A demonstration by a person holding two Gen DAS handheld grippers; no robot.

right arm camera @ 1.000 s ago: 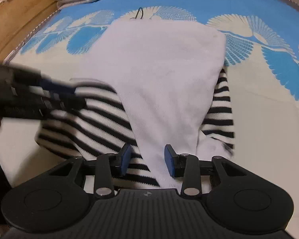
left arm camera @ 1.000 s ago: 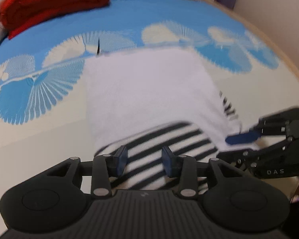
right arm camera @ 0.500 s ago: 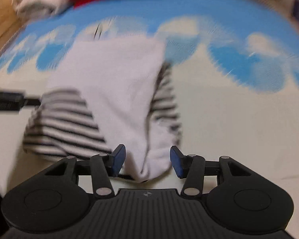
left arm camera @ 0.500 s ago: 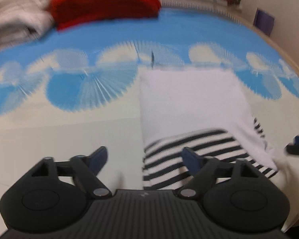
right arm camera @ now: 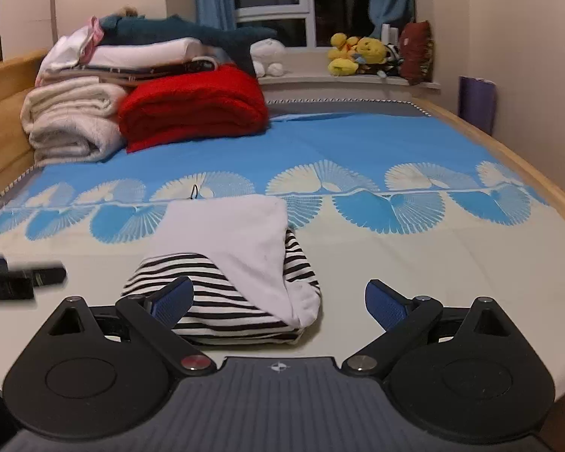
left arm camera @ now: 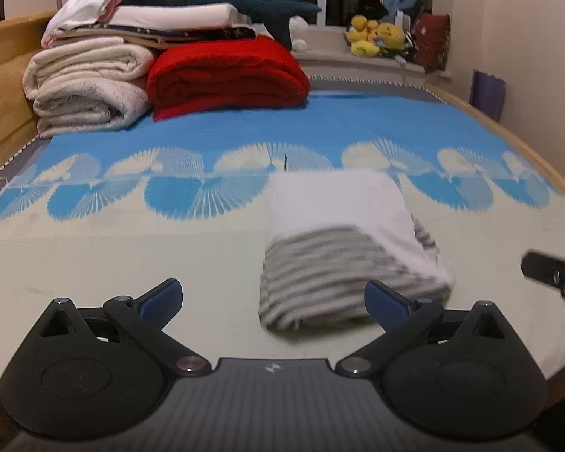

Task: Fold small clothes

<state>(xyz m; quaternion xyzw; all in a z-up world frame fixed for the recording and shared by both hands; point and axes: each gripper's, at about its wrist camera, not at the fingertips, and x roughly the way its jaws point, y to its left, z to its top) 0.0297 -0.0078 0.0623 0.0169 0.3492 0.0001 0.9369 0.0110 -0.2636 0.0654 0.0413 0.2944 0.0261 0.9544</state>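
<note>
Both grippers, the left gripper (left arm camera: 273, 295) and the right gripper (right arm camera: 278, 297), are seen with jaws spread wide, just opened, nothing held between them. The folded striped garment (right arm camera: 226, 263) lies on the bed cover (right arm camera: 358, 143), apart from both. Beyond it, a red blanket (right arm camera: 192, 105) and cream blankets (right arm camera: 67, 120) are stacked; plush toys (right arm camera: 358, 54) sit on the windowsill.

No readable text (logos only, wordless).
</note>
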